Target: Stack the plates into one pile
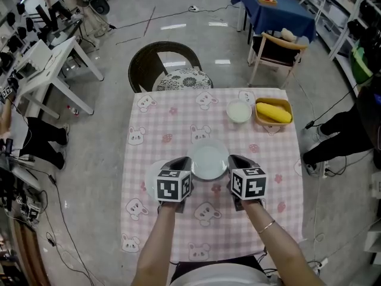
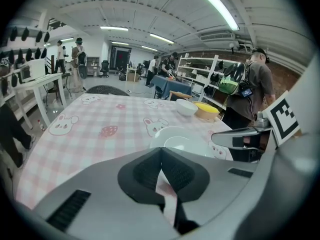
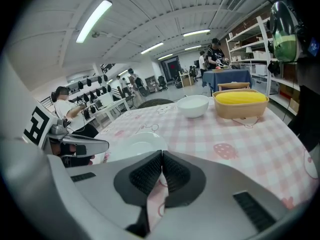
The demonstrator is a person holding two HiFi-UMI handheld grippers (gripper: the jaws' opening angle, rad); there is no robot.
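Note:
A white plate (image 1: 209, 161) (image 2: 182, 138) (image 3: 137, 141) lies on the pink checked tablecloth (image 1: 178, 124), between my two grippers. My left gripper (image 1: 186, 161) (image 2: 161, 151) is shut, with its tip at the plate's left rim. The right gripper (image 1: 233, 159) (image 3: 162, 154) is also shut, at the plate's right rim. Neither has anything clamped between its pads; only plate and cloth show through the gaps below the tips. A second white plate (image 1: 151, 180) peeks out to the left of the left gripper, mostly hidden by it.
A white bowl (image 1: 239, 111) (image 3: 193, 105) and a yellow tub (image 1: 274, 112) (image 3: 241, 103) stand at the table's far right. A wicker chair (image 1: 169, 70) is tucked at the far edge. People and shelves fill the room behind.

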